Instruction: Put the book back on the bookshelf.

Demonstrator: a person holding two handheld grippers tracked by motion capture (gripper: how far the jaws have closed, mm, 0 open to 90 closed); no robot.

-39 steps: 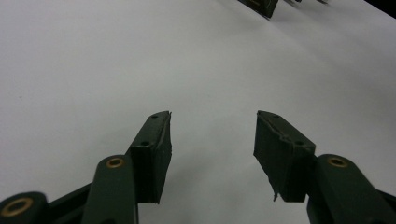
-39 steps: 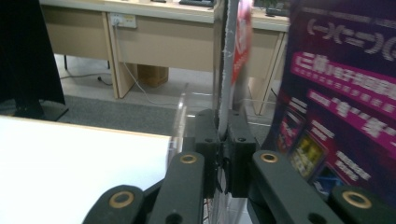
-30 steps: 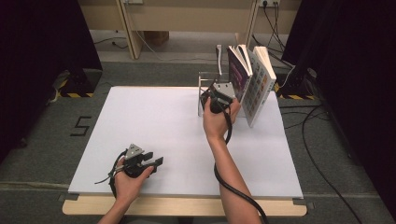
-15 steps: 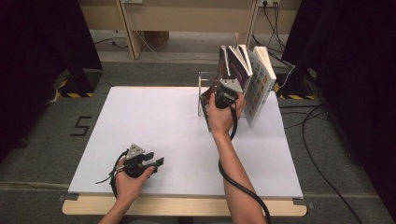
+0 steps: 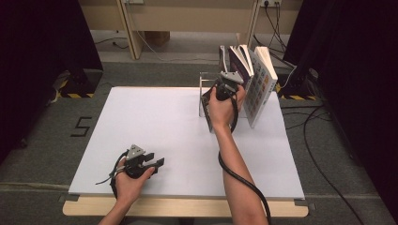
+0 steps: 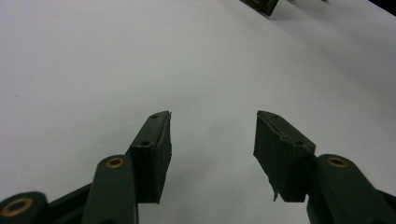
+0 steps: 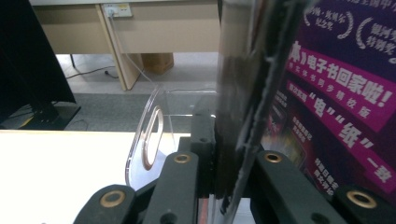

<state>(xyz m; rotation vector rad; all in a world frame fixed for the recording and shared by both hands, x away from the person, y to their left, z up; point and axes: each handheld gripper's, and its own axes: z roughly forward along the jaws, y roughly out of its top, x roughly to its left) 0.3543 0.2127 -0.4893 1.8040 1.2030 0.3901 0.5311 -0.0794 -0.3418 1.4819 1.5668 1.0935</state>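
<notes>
Books [image 5: 256,89], white table [image 5: 155,122], grey carpet [image 5: 56,122]

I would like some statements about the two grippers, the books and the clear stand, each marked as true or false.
1. The right gripper is closed on a thin dark book. True.
2. The left gripper holds a book. False: its jaws are open with nothing between them, over the bare white table.
3. A purple-covered book stands right beside the gripped one. True.
4. The books lie flat in a pile at the table's centre. False: they stand upright and leaning near the far right edge.
5. A clear plastic stand with an oval hole is next to the books. True.
</notes>
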